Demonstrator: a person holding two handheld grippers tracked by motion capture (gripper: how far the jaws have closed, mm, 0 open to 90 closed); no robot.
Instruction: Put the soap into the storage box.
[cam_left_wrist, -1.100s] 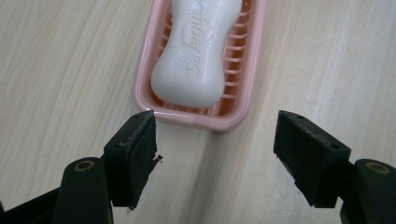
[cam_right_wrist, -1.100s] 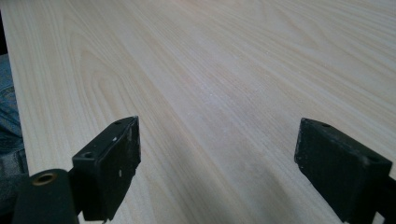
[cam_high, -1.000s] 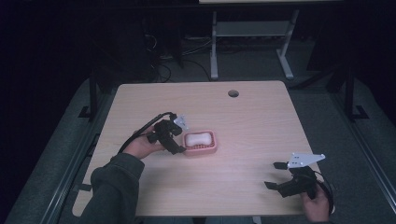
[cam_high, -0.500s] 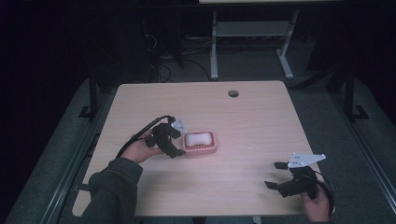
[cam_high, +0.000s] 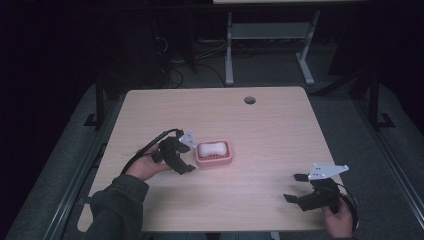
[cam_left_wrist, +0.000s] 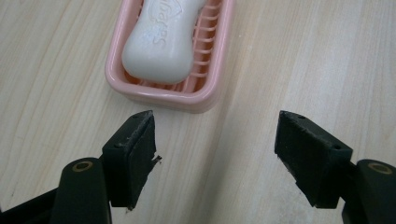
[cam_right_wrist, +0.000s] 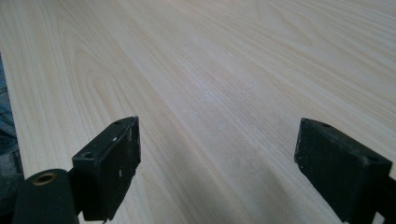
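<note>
dark room around a pale wooden table (cam_high: 280, 130). near its left edge i have my left gripper (cam_left_wrist: 215, 149) spread wide with nothing in it, just short of the pink soap dish (cam_left_wrist: 205, 88) (white soap (cam_left_wrist: 161, 39) lying inside). my right gripper (cam_right_wrist: 217, 163) gapes empty by the near right corner.

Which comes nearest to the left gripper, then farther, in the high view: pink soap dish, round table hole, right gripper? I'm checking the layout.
1. Pink soap dish, just right of the left gripper, holding the white soap.
2. Round table hole, up near the far edge.
3. Right gripper, at the near right corner, open over bare wood.
</note>
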